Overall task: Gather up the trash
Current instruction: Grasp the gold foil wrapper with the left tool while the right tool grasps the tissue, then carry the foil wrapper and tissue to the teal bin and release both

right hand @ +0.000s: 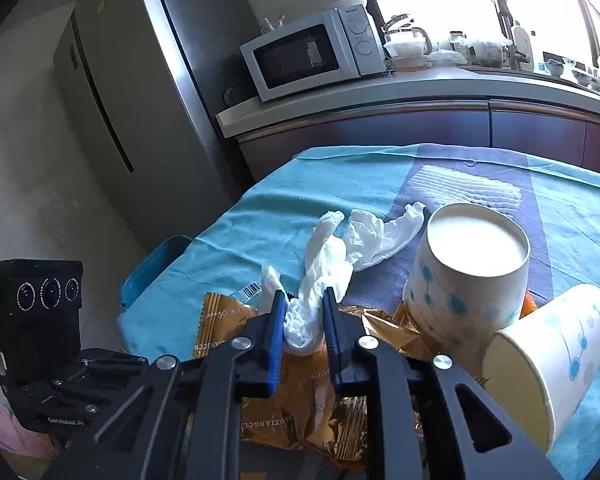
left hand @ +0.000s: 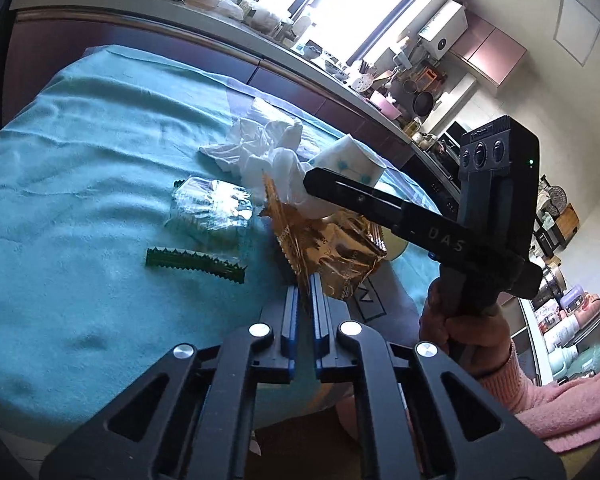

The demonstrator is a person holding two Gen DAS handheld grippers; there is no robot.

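Note:
My left gripper point(left hand: 305, 284) is shut on the edge of a crinkled gold wrapper point(left hand: 332, 252) and holds it over the teal tablecloth point(left hand: 80, 208). My right gripper point(right hand: 303, 300) is shut on a crumpled white tissue point(right hand: 328, 256), right above the same gold wrapper point(right hand: 300, 384); it shows from the side in the left wrist view point(left hand: 316, 184). A clear plastic wrapper point(left hand: 212, 212) and a torn green strip point(left hand: 194, 266) lie on the cloth to the left. Two paper cups lie by the tissue, one upturned point(right hand: 472, 264), one on its side point(right hand: 548, 356).
A kitchen counter point(right hand: 400, 88) with a microwave point(right hand: 312, 54) runs behind the table. A fridge point(right hand: 132, 92) stands at the left. A blue lidded bin point(right hand: 152, 268) sits beside the table's left edge. My hand in a pink sleeve point(left hand: 496, 364) holds the right gripper.

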